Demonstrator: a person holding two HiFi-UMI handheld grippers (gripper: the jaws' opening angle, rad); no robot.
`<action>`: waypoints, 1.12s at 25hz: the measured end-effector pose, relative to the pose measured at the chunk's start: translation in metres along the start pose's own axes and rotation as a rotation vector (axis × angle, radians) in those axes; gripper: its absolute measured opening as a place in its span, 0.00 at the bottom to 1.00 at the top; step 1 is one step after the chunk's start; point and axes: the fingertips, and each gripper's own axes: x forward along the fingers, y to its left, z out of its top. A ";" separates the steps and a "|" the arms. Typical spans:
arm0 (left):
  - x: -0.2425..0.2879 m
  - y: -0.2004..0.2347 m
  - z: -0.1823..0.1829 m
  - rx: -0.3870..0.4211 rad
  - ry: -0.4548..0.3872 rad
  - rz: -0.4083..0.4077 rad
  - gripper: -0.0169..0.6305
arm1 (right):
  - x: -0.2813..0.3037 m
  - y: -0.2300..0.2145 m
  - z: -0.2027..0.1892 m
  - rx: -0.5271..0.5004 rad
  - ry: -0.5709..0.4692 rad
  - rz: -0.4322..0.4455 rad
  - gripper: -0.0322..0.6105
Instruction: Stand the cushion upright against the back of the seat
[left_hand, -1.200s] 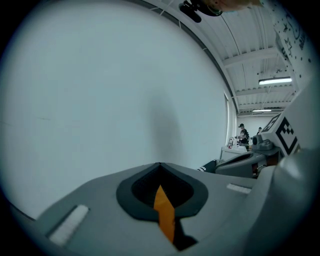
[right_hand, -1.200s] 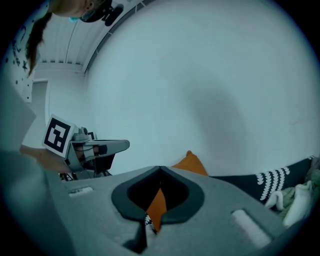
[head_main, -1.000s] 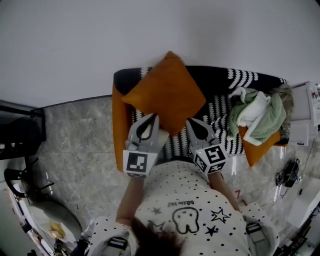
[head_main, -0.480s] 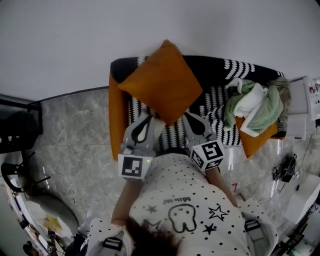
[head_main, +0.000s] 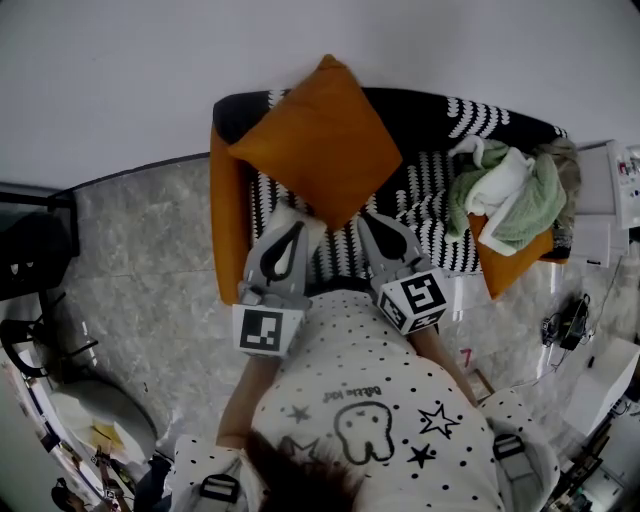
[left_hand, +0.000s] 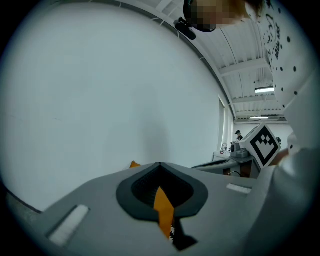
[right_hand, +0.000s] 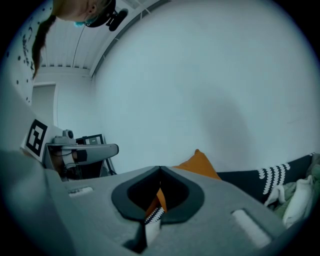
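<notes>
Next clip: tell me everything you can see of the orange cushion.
The cushion is square, plump and covered in plain orange fabric. It is turned corner-up like a diamond at the left end of the sofa, above the black-and-white cover, with its top corner rising past the seat back toward the wall. The left gripper and right gripper each pinch a lower edge near the bottom corner. Whether it touches the backrest cannot be told.
</notes>
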 end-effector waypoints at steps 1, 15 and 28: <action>0.000 0.000 -0.001 -0.001 0.002 -0.002 0.03 | -0.001 0.000 0.001 0.003 -0.002 0.001 0.05; 0.010 0.010 0.000 0.033 0.011 -0.018 0.03 | 0.015 0.005 0.007 -0.003 0.004 0.036 0.05; 0.013 0.007 -0.002 0.031 0.032 -0.046 0.03 | 0.026 0.010 -0.007 -0.010 0.101 0.037 0.05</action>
